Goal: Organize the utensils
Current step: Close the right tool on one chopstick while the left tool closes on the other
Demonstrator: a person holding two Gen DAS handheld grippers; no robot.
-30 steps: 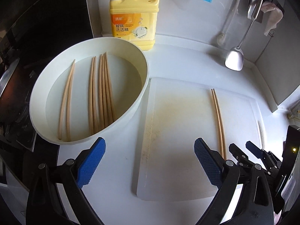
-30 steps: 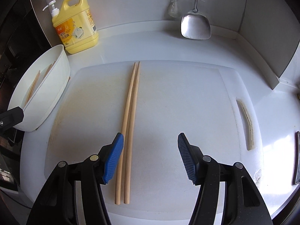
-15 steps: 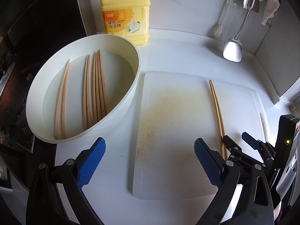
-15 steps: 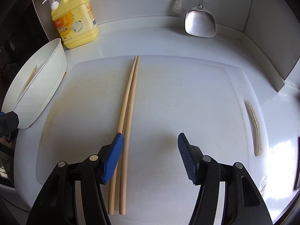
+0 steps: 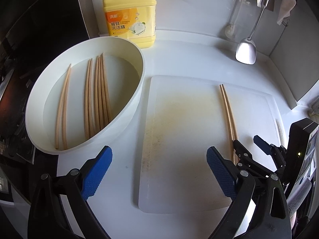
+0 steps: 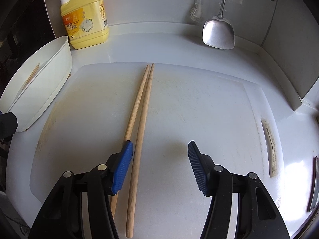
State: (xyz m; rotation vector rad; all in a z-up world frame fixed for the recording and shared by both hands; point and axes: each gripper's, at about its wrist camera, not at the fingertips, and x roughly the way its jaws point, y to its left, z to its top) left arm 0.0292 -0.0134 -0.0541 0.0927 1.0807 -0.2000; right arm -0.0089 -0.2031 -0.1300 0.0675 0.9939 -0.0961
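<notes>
Two wooden chopsticks [image 6: 142, 107] lie side by side on a white cutting board [image 6: 199, 107]. My right gripper [image 6: 160, 167] is open low over their near ends; its left finger sits over the left chopstick, the right chopstick lies between the jaws. The pair also shows in the left wrist view [image 5: 227, 107], with the right gripper [image 5: 249, 145] at its near end. My left gripper [image 5: 159, 173] is open and empty above the counter near the board's left edge. A white oval basin [image 5: 137, 91] at left holds several chopsticks [image 5: 95, 95].
A yellow dish soap bottle [image 5: 130, 18] stands behind the basin. A metal spatula [image 6: 218, 29] hangs by the back wall, with a brush [image 6: 195, 14] beside it. The wall corner rises at right. The basin [image 6: 45, 83] sits left of the board.
My right gripper has moved forward and lower along the chopsticks, its left finger now over the left one. The left gripper has shifted slightly. Both stay open.
</notes>
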